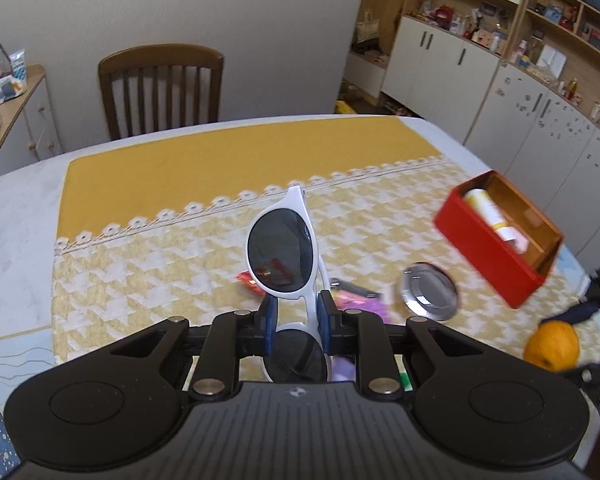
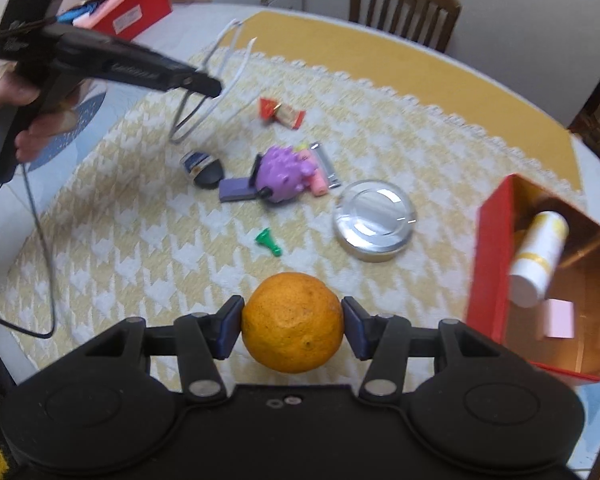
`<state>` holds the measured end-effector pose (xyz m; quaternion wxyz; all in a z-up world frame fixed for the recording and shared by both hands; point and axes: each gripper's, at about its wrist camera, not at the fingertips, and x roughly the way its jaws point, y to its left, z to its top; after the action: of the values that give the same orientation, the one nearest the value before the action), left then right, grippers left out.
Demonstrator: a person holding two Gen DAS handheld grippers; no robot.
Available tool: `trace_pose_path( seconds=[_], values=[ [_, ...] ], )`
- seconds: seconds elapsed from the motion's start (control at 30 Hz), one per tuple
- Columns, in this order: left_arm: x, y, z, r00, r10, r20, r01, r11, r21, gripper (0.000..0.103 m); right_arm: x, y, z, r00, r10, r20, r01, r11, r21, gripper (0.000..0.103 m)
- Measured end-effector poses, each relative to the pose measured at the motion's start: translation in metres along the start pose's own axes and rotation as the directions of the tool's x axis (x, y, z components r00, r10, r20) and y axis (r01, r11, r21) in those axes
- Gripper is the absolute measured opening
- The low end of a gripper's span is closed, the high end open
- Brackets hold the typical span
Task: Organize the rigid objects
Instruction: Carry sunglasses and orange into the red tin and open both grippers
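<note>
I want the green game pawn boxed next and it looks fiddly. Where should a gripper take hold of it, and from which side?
The green pawn lies on its side on the cloth, flared end toward the purple toy. Probably best: come straight down and pinch across the narrow stem, fingers either side of its length. The space around it is free, so nothing should get bumped.
</note>
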<state>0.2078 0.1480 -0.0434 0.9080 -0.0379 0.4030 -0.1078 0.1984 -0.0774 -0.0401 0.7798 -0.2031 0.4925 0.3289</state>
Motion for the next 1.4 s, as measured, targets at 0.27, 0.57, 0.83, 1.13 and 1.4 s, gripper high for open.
trace_pose_path(
  seconds=[0.27, 0.57, 0.83, 1.13, 1.4],
  values=[
    [-0.012, -0.065, 0.021, 0.997, -0.071, -0.011, 0.072, 0.996, 0.054, 0.020, -0.036, -0.044, -0.010, 0.997, -0.053, 0.053, 0.052, 0.998, 0.018, 0.052],
    [0.027, -0.171, 0.043, 0.987, -0.135, -0.082, 0.145, 0.981, 0.129, 0.020, -0.045, -0.131, -0.028, 0.994, -0.097, 0.056, 0.095, 0.994, 0.050, 0.052],
    [0.082, -0.258, 0.056, 0.973, -0.164, -0.163, 0.190, 0.968, 0.164, 0.020, -0.024, -0.205, -0.038, 0.992, -0.123, 0.030, 0.122, 0.992, 0.035, 0.052],
    [0.144, -0.288, 0.069, 0.963, -0.126, -0.239, 0.151, 0.984, 0.092, 0.020, 0.007, -0.250, -0.039, 0.994, -0.108, 0.008, 0.108, 0.993, -0.042, 0.052],
    [0.178, -0.295, 0.074, 0.955, -0.098, -0.279, 0.120, 0.991, 0.061, 0.021, 0.028, -0.266, -0.039, 0.997, -0.077, -0.026, 0.074, 0.994, -0.081, 0.052]
  ],
)
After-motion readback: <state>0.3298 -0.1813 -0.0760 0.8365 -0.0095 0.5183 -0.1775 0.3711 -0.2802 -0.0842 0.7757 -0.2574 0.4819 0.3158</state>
